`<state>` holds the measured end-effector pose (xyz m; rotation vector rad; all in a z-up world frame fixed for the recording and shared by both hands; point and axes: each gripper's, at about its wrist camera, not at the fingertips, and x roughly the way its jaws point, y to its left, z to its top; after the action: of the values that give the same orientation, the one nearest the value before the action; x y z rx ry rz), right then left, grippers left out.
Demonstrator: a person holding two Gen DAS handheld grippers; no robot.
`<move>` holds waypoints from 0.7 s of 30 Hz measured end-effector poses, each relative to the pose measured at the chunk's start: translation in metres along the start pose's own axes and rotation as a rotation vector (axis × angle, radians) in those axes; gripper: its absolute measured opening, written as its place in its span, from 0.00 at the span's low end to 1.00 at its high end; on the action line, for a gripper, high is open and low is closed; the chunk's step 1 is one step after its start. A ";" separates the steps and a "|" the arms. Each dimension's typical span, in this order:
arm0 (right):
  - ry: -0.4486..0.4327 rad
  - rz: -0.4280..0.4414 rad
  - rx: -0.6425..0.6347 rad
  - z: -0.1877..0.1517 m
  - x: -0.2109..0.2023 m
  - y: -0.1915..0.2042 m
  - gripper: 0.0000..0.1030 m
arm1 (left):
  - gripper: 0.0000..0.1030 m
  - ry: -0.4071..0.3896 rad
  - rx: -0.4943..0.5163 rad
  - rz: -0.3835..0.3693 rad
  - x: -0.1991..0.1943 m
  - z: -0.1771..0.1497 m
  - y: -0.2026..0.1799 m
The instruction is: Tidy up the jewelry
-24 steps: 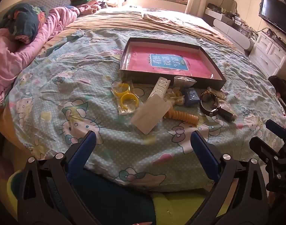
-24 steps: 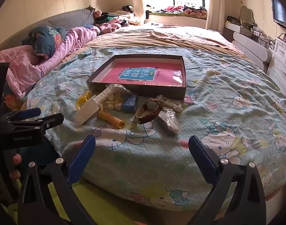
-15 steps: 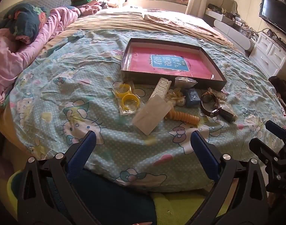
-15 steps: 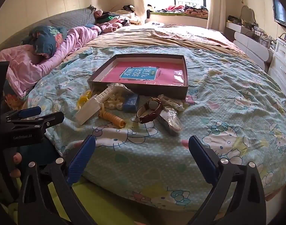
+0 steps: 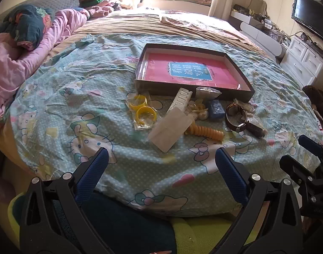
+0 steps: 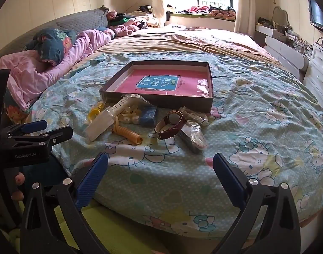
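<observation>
Both claws stand wide apart, nothing between them: left claw (image 5: 161, 165), right claw (image 6: 160, 165), low in frame, short of the bed (image 6: 256, 97). Jewelry lies mid-frame before the tray (image 6: 210, 97). Watch (image 6: 169, 124): likely light, rigid case, pliant strap; take the strap. Bagged bangles (image 5: 143, 113) probably slippery.
</observation>
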<state>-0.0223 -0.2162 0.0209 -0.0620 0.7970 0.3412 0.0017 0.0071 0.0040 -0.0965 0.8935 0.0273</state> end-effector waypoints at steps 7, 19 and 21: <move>-0.004 0.000 -0.001 -0.001 0.001 0.006 0.96 | 0.91 -0.006 0.000 0.008 0.000 -0.003 -0.004; -0.001 0.003 0.000 0.001 0.001 0.004 0.96 | 0.91 -0.006 -0.001 0.008 0.000 -0.003 -0.003; 0.001 0.009 -0.005 0.002 0.003 0.003 0.96 | 0.91 -0.006 -0.002 0.006 0.000 -0.003 -0.003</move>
<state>-0.0204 -0.2118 0.0203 -0.0631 0.7972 0.3517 -0.0002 0.0036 0.0024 -0.0954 0.8878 0.0341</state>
